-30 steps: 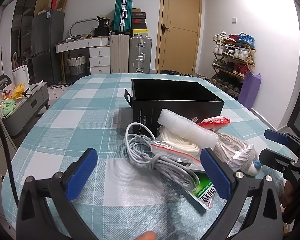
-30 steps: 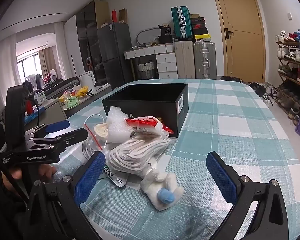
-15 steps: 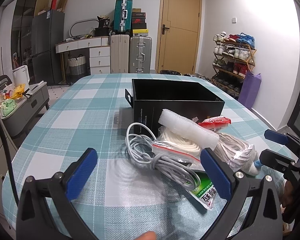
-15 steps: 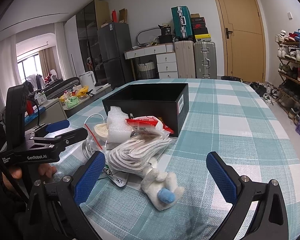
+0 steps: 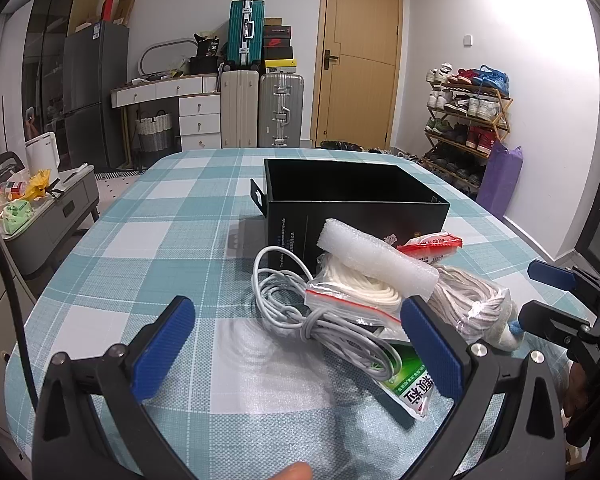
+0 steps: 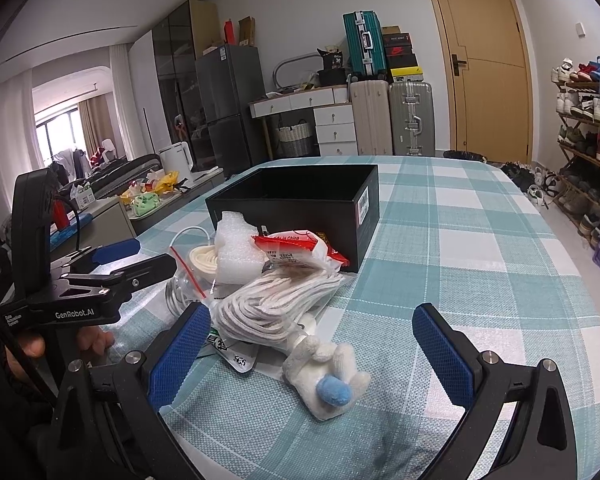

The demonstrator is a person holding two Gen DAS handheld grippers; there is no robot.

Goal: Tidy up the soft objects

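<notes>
1. Your left gripper (image 5: 296, 344) hangs low over the near edge of the table (image 5: 140, 248), its blue pads spread wide apart and gripping nothing.
2. Just ahead of it lies a coil of white cable (image 5: 300, 312), loose on the checked cloth, the leftmost thing in the pile.
3. Touching the cable on its right is a clear zip bag of white cord (image 5: 356, 296) with a red seal strip; a white foam block (image 5: 376, 260) rests tilted on top of it.
4. Under the bag, toward the near edge, a green-and-white packet (image 5: 410, 388) sticks out flat.
5. Behind the pile, toward the middle of the table, stands the open black box (image 5: 356, 200); its inside is too dark to read.
6. Against the box's front leans a red-and-white packet (image 6: 300, 250).
7. Right of that lies a bundle of white string (image 6: 276, 304), with a small white plush toy (image 6: 328, 376) bearing a blue spot just beside it, nearest you.
8. Your right gripper (image 6: 312, 356) is released too, jaws wide, the plush toy lying between its pads untouched.
</notes>
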